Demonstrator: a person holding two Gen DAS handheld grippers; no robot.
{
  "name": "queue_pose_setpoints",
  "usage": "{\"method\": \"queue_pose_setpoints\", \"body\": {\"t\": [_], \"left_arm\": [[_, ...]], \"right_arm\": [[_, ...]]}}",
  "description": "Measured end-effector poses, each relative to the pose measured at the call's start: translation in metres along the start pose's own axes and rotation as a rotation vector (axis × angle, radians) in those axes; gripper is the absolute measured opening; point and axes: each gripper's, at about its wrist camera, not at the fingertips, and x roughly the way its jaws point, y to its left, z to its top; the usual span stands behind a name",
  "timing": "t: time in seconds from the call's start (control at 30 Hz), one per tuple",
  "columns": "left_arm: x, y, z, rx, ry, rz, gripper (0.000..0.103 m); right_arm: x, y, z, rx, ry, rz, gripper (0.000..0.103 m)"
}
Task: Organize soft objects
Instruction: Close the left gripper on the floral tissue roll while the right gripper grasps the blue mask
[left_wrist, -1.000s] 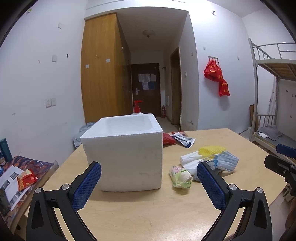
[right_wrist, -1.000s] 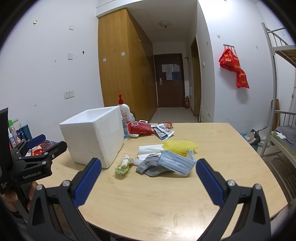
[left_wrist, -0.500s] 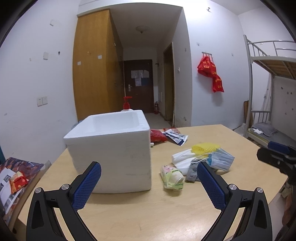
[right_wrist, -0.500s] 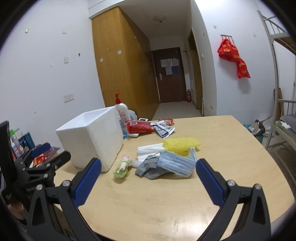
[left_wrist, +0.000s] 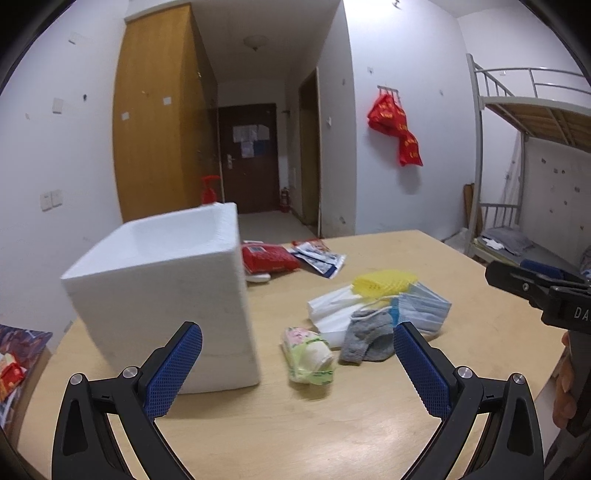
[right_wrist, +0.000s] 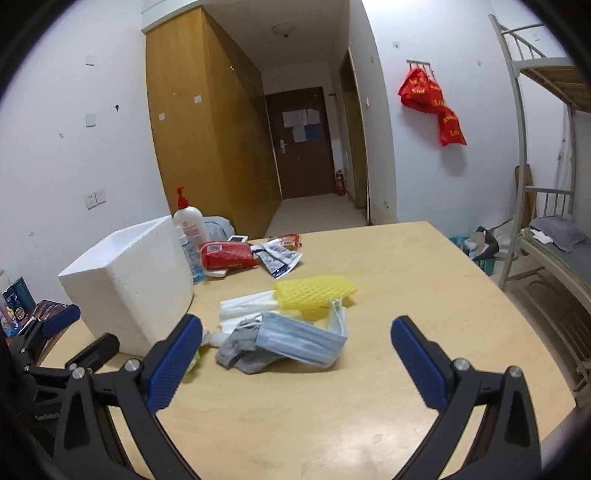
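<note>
Foam box empty, soft pile loose on worktop; both tongs spread, holding nothing.

Left tongs (left_wrist: 297, 360) sit over a green packet (left_wrist: 308, 356), box (left_wrist: 166, 291) just to their left. Right tongs (right_wrist: 295, 354) face the masks (right_wrist: 301, 338), which overlap a grey sock (right_wrist: 240, 350) and touch the yellow net (right_wrist: 314, 293). Risks, as I judge them: a pinch on the masks may drag the sock along or take only one layer; a swing of the left tongs may nudge the light box.
</note>
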Motion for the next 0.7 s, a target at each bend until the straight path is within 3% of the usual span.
{"method": "queue_pose_setpoints", "body": {"t": [0.23,0.33,0.7], "left_arm": [[0.02,-0.01,0.0,0.008,0.052,-0.069,0.103],[0.03,-0.013,0.0,0.008,0.078,-0.096,0.103],[0.069,-0.02,-0.003,-0.009,0.185,-0.149,0.103]], "right_arm": [[0.015,-0.017,0.002,0.033,0.047,-0.007,0.103],[0.021,-0.02,0.001,0.015,0.06,-0.052,0.103],[0.053,-0.032,-0.003,-0.001,0.158,-0.021,0.103]]}}
